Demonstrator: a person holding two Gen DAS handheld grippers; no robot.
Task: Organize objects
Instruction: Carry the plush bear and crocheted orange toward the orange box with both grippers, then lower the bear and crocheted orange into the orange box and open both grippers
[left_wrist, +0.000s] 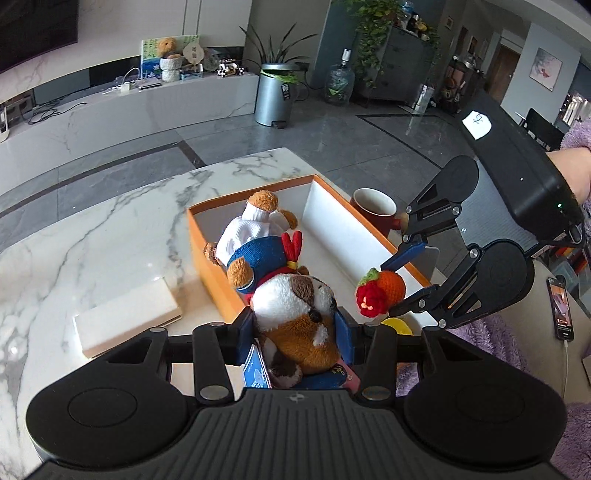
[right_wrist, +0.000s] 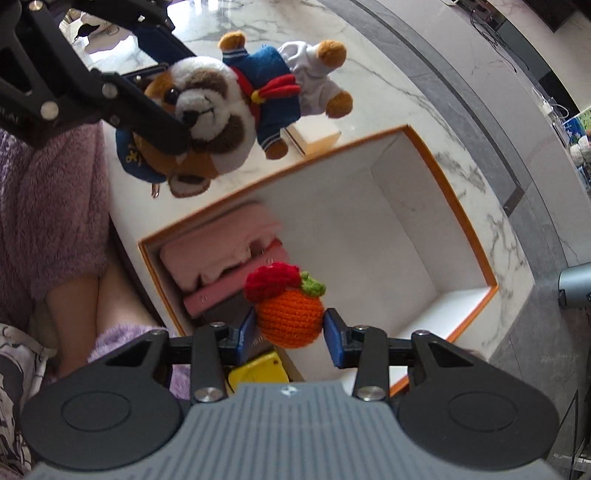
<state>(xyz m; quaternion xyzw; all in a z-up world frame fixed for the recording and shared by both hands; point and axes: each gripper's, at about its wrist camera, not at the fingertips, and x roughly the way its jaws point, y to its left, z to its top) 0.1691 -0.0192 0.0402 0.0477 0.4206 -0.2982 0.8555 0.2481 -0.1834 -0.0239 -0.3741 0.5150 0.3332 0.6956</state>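
Nearest my left lens, the left gripper (left_wrist: 300, 332) has its blue pads clamped on the head of a plush dog (left_wrist: 295, 310) in a sailor suit, which hangs in the air above the near-left wall of the orange box (left_wrist: 207, 254). My right gripper (right_wrist: 289, 326) pinches a crocheted orange (right_wrist: 290, 319) topped with a red flower, held above the box's near end. Inside that end lie a pink folded cloth (right_wrist: 218, 251) and a pink case (right_wrist: 229, 288); the far half of the box floor is bare. Beyond the box's right wall stands a red mug (left_wrist: 373, 208); left of the box lies a flat white block (left_wrist: 129, 314). I judge this the carrying step, both toys lifted for packing. Next, each must be lowered over the bare far floor and released without snagging the walls.
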